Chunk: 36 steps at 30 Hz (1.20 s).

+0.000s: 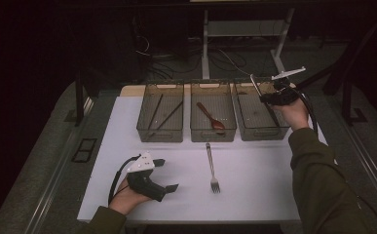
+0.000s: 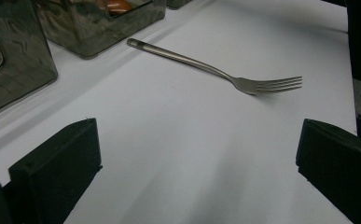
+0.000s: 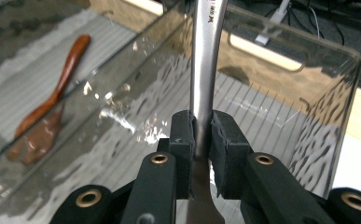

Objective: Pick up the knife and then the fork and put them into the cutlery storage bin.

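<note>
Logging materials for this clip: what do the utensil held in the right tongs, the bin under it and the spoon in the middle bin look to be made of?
The long silver utensil clamped in the right tongs looks like brushed steel, with a stamped mark. The smoky see-through bin seems glossy plastic, since it glares. The reddish-brown spoon looks like wood or lacquered plastic; hard to say.

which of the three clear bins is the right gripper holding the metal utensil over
The rightmost bin. The right gripper holds the metal utensil above it; the middle one has a wooden spoon.
</note>
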### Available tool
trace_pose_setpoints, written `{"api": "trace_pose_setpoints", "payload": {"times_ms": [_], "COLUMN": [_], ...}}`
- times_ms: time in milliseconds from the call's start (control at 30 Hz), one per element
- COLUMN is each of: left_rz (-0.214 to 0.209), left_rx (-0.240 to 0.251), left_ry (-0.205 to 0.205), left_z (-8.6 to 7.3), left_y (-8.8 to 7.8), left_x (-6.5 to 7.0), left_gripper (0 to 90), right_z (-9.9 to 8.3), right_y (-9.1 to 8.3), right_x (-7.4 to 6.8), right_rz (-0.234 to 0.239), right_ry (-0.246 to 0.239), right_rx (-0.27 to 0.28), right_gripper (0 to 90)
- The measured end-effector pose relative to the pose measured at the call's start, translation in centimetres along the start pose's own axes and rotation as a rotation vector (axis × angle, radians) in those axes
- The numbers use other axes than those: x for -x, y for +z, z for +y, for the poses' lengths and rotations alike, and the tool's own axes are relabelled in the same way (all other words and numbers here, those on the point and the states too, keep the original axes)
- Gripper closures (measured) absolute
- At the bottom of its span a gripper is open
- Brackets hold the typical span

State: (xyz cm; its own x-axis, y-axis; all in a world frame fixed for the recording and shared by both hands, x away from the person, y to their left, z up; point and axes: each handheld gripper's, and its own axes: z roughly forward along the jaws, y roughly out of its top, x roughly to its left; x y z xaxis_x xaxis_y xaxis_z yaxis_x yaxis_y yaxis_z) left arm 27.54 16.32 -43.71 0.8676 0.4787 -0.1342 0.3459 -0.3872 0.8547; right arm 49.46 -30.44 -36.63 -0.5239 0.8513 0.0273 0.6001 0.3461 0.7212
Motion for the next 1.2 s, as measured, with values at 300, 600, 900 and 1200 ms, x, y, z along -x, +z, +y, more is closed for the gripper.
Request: {"api": "trace_pose_setpoints", "payload": {"times_ms": [300, 600, 900, 1200], "left_rz": [-0.002, -0.001, 0.001, 0.005], "left_rx": [-0.003, -0.001, -0.003, -0.004], "left_ry": [0.001, 0.002, 0.005, 0.006], "left_z": [0.0, 0.0, 0.0, 0.0], "left_y": [0.0, 0.0, -0.1, -0.1], "left_x": [0.0, 0.1, 0.1, 0.2], "left_gripper": [0.0, 0.0, 0.0, 0.0], "right_z": [-0.9, -0.7, -1.7, -3.2], "right_y": [1.3, -0.1, -3.1, -5.4], "right_x": [-0.3, -0.5, -2.5, -5.0], "right_rz": [-0.008, 0.008, 0.069, 0.13], "right_ry": [-0.004, 0.051, 0.052, 0.047], "right_rx": [-0.059, 0.059, 0.114, 0.116], "right_gripper": [78.1, 52.9, 44.3, 44.0]}}
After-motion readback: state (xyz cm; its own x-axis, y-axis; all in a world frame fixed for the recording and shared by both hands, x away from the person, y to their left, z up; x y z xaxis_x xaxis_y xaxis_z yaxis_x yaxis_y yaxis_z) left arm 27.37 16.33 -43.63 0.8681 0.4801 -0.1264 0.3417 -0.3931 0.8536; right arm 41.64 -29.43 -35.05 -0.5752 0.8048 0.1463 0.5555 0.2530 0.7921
